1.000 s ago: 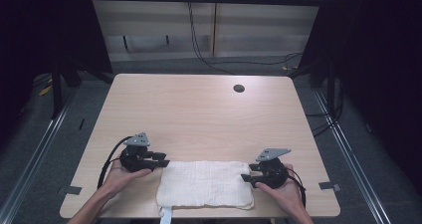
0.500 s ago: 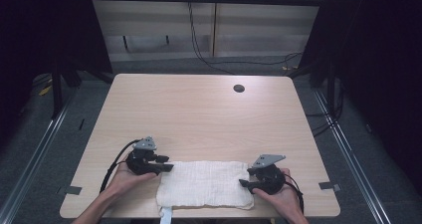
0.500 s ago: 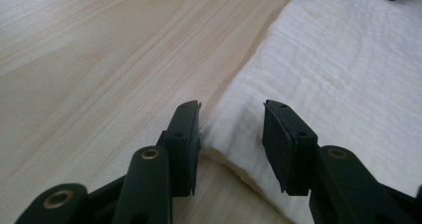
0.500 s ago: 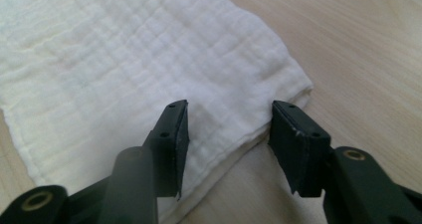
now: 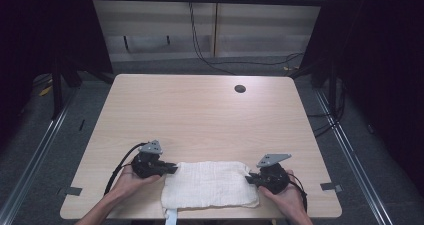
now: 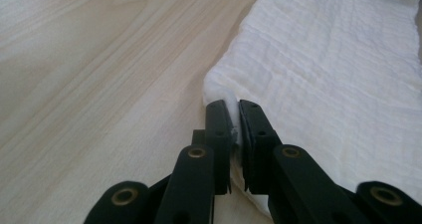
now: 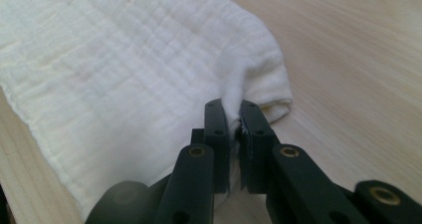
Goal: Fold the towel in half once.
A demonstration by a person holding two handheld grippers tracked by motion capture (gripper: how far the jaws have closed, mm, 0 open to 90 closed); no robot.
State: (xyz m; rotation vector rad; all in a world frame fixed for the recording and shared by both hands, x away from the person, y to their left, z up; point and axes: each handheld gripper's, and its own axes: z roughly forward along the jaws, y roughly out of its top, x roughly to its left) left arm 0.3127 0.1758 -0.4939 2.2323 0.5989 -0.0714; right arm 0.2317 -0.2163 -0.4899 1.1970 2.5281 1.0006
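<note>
A: Where is the white, rectangular, waffle-textured cloth (image 5: 209,184) lying?

B: It is lying flat on the light wooden surface (image 5: 200,115), near the edge closest to the person, with one small strip hanging over that edge.

A: What are the left tongs (image 6: 234,115) doing?

B: The left tongs are sitting at the left end of the cloth, in the high view (image 5: 170,168). Their jaws have just been closing, and in the left gripper view they are pinching the corner of the cloth; a thin fold of white fabric is showing between the two black jaws.

A: And the right tongs (image 7: 233,115)?

B: They are resting at the right end of the cloth (image 5: 250,179). Their jaws have also just been closing, and they are gripping a bunched fold of the cloth edge, which is rising a little between them.

A: Is something else standing on the surface?

B: Only a small dark round hole (image 5: 240,89) is showing near the far edge, well apart from the cloth.
</note>
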